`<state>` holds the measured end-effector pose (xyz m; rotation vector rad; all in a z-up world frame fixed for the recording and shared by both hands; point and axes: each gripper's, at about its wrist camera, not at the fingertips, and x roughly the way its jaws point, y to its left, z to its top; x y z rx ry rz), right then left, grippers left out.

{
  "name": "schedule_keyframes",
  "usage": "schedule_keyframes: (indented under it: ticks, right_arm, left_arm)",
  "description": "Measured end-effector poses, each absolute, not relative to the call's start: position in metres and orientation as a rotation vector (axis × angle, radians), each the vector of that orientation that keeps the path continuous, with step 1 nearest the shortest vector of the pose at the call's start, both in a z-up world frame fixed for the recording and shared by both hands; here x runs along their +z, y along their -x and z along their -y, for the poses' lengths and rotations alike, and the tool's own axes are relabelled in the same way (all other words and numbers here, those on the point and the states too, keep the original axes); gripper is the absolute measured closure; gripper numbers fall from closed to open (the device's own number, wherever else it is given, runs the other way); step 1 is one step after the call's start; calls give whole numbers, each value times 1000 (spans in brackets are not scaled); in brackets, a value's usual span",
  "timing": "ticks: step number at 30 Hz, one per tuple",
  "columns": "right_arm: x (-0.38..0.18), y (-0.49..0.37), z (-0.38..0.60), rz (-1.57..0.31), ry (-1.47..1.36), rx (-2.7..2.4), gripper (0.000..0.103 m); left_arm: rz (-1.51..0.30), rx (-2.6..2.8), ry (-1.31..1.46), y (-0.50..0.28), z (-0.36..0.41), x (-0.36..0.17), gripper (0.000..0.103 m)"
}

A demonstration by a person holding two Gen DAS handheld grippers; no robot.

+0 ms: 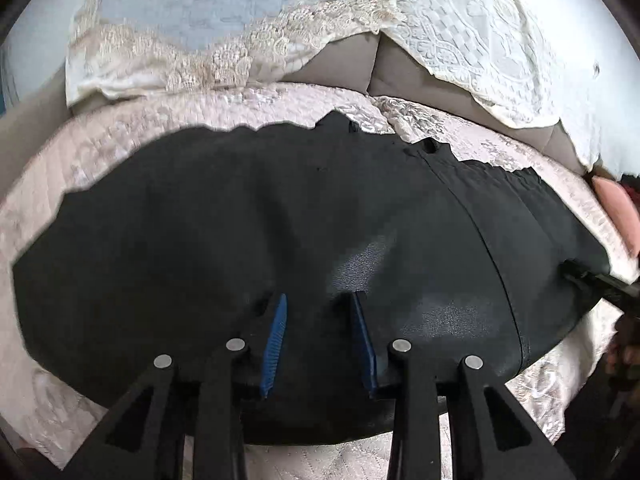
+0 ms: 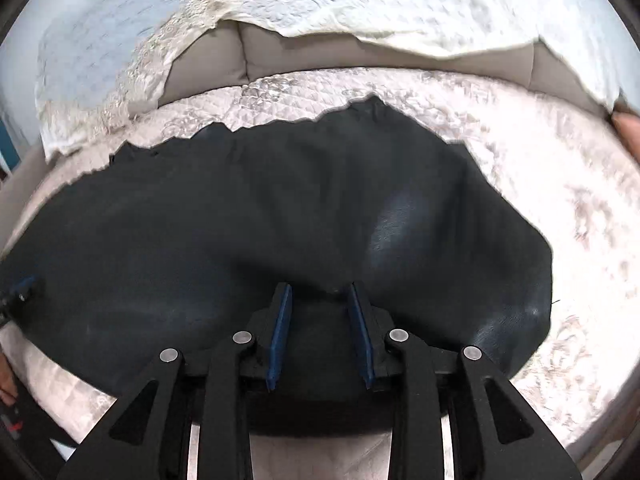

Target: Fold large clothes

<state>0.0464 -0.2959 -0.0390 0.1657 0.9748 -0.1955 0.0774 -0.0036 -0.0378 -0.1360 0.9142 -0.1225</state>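
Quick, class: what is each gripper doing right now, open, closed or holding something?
Left gripper: open, over the black garment, nothing gripped.
Right gripper: open, nothing gripped.

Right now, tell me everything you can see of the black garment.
The black garment looks like smooth, faintly shiny, leather-like fabric. It lies spread nearly flat on the pale quilted cover, with soft wrinkles, a long seam towards one side, and a jagged far edge. Both sets of jaws stand open over its near edge, gripping nothing.

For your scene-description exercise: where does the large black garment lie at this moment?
The large black garment lies spread on the pale quilted cover of a sofa, filling the middle of both wrist views, in front of the grey back cushions draped with white lace-edged cloths.
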Motion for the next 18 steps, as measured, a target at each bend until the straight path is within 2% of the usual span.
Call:
schedule_keyframes:
  ticks: [6, 13, 18]
  right_arm:
    - [-11, -43, 309, -899, -171, -229, 72]
    - [-39, -54, 337, -960, -149, -345, 72]
    - [-43, -59, 326, -949, -102, -387, 69]
  left_arm:
    - [-876, -33, 95, -78, -9, -14, 68]
    - [-923, 146, 98, -88, -51, -35, 67]
    - [-910, 158, 83, -85, -49, -41, 66]
